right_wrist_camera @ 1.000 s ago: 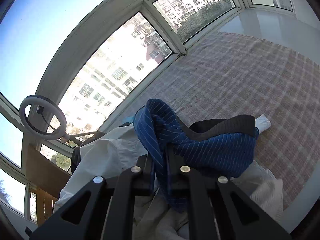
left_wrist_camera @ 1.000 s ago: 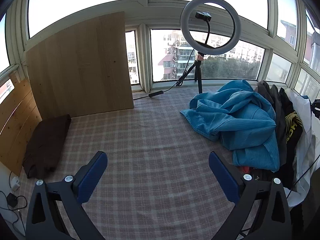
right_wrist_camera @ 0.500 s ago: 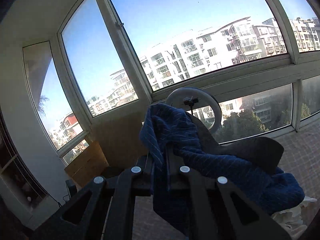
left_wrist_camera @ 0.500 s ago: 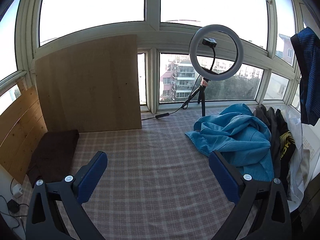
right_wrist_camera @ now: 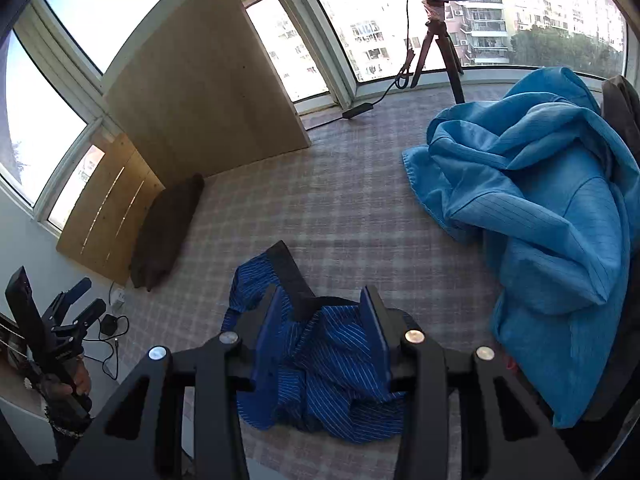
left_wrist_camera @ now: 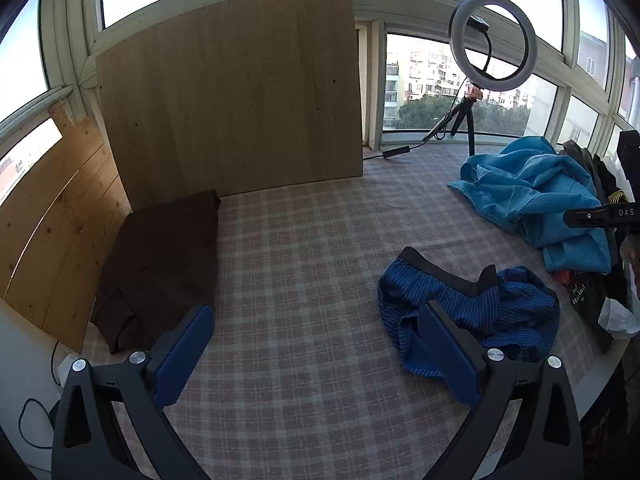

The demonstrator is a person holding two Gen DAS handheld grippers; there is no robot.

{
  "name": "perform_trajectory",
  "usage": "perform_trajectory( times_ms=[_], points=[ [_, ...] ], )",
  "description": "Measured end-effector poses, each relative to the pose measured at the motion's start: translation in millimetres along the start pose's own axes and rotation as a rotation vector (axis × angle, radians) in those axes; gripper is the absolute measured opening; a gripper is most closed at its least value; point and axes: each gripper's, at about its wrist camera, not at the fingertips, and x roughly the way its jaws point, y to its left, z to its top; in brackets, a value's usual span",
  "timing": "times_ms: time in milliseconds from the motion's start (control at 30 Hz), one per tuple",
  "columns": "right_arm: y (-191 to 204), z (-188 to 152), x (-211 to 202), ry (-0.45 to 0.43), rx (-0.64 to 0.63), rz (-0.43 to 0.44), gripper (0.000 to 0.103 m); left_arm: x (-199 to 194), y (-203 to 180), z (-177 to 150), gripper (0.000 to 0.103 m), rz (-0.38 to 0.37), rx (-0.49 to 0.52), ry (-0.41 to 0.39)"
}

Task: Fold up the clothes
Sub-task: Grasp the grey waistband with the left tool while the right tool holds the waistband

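A dark blue striped garment with a black waistband point(right_wrist_camera: 332, 364) lies crumpled on the plaid cloth point(right_wrist_camera: 340, 200). My right gripper point(right_wrist_camera: 323, 298) hangs just over it. Its jaws are opening, with the cloth loose between the blue pads and not pinched. In the left wrist view the same garment point(left_wrist_camera: 488, 308) sits at the right, partly behind one finger. My left gripper point(left_wrist_camera: 316, 344) is open and holds nothing, above bare plaid to the garment's left. A folded brown garment point(left_wrist_camera: 160, 264) rests at the far left by the boards.
A light blue jacket point(left_wrist_camera: 532, 196) tops a heap of dark clothes at the right edge. A ring light on a tripod point(left_wrist_camera: 492, 44) stands at the back by the windows. A wooden board point(left_wrist_camera: 232, 92) leans at the back left. A hand point(right_wrist_camera: 76, 380) holds the left gripper.
The right gripper swung the striped garment from the pile at the right down onto the plaid cloth, and its jaws parted. The left gripper drifted, and its view turned toward the wooden board.
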Motion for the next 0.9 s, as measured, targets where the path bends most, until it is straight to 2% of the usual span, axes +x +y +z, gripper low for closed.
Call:
perform_trajectory(
  times_ms=[33, 133, 200, 267, 367, 467, 533, 567, 600, 633, 667, 700, 733, 800, 900],
  points=[
    [-8.6, -5.7, 11.6, 0.018, 0.008, -0.053, 0.04, 13.8, -10.9, 1.8, 0.102, -0.041, 0.033, 0.017],
    [-27.3, -19.7, 42.1, 0.084, 0.027, -0.122, 0.04, 57.7, -55.4, 6.7, 0.102, -0.178, 0.149, 0.087],
    [-31.3, -24.0, 54.1, 0.094, 0.024, -0.137, 0.04, 85.1, -86.3, 10.6, 0.102, -0.166, 0.253, 0.103],
    [-35.2, -21.1, 63.9, 0.083, 0.026, -0.151, 0.046, 111.6, -98.2, 19.2, 0.102, -0.093, 0.299, 0.114],
    [-42.8, -13.8, 81.6, 0.083, 0.042, -0.117, 0.052, 152.1, -86.7, 33.0, 0.101, -0.072, 0.241, 0.169],
    [-44.1, -9.8, 105.1, 0.16, 0.038, -0.049, 0.052, 183.0, -81.2, 33.8, 0.099, -0.151, 0.19, 0.246],
    [-40.5, -11.2, 118.0, 0.206, -0.001, -0.067, 0.052, 200.1, -89.2, 28.3, 0.09, -0.206, 0.195, 0.305],
    [-38.7, -12.2, 121.4, 0.219, -0.016, -0.06, 0.052, 204.4, -96.8, 23.7, 0.078, -0.203, 0.222, 0.321],
    [-37.4, -13.7, 121.6, 0.222, -0.018, -0.02, 0.047, 208.2, -104.3, 19.1, 0.064, -0.202, 0.25, 0.333],
    [-35.9, -14.7, 121.3, 0.228, -0.02, 0.013, 0.024, 207.5, -110.4, 15.2, 0.058, -0.213, 0.266, 0.321],
    [-34.0, -15.0, 120.1, 0.243, -0.022, 0.031, 0.012, 202.6, -110.8, 14.1, 0.034, -0.257, 0.245, 0.305],
    [-31.7, -15.0, 116.1, 0.244, -0.029, 0.045, 0.008, 197.6, -110.7, 13.0, 0.008, -0.298, 0.222, 0.292],
    [-28.4, -14.2, 106.2, 0.218, -0.046, 0.048, 0.008, 191.4, -106.8, 13.6, 0.009, -0.317, 0.182, 0.293],
    [-21.8, -11.7, 78.1, 0.138, -0.06, 0.062, 0.007, 168.1, -88.3, 15.9, 0.009, -0.305, 0.11, 0.255],
    [-15.4, -12.8, 22.0, -0.011, -0.049, 0.043, 0.007, 114.2, -32.5, 12.4, 0.009, -0.292, -0.029, 0.174]
  ],
)
